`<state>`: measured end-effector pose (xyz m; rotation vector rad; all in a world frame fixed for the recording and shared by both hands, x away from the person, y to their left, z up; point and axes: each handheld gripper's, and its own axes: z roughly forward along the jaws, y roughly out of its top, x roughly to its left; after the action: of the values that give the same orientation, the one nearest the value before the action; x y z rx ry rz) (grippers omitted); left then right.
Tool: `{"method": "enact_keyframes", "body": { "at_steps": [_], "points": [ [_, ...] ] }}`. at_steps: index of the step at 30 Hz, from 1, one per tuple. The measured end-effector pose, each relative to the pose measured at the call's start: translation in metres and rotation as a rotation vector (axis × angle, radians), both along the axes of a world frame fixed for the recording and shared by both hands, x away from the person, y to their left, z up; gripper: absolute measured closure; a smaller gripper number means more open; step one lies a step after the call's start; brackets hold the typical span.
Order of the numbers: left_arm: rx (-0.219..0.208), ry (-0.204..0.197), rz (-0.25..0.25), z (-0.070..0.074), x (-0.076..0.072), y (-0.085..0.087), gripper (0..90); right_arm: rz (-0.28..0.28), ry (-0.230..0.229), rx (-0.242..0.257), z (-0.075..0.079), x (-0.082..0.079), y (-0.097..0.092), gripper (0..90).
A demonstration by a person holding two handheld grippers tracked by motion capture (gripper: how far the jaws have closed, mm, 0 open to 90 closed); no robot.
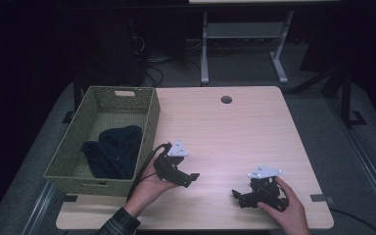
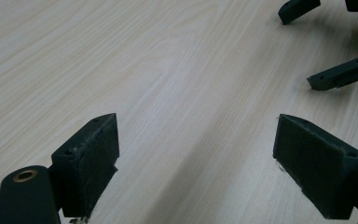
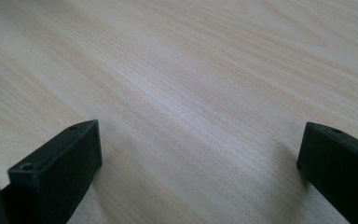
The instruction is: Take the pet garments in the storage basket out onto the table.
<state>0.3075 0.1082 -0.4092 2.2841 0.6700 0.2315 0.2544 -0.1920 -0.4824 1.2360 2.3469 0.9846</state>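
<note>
Both grippers sit low over the bare table (image 1: 235,127) near my edge: left gripper (image 1: 192,177) and right gripper (image 1: 236,194), each with jaws spread wide around nothing. Off to the left, well apart, I see a dark cloth (image 1: 113,152) lying inside the green basket (image 1: 73,142); its folds are too dim to make out.

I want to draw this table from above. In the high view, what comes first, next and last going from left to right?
basket → dark cloth lying in the basket → left claw → round hole in the table → right claw
</note>
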Motion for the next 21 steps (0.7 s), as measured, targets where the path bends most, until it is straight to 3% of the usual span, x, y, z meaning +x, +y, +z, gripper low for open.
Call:
{"method": "enact_keyframes", "body": {
  "at_steps": [7, 21],
  "points": [
    [0.006, 0.016, 0.000, 0.005, 0.001, 0.000, 13.9, 0.000, -0.001, 0.000, 0.000, 0.000, 0.000, 0.0],
    [-0.010, 0.005, 0.008, 0.027, 0.005, 0.004, 14.0, 0.001, -0.002, 0.000, 0.000, 0.000, 0.000, 0.0]
  ]
}}
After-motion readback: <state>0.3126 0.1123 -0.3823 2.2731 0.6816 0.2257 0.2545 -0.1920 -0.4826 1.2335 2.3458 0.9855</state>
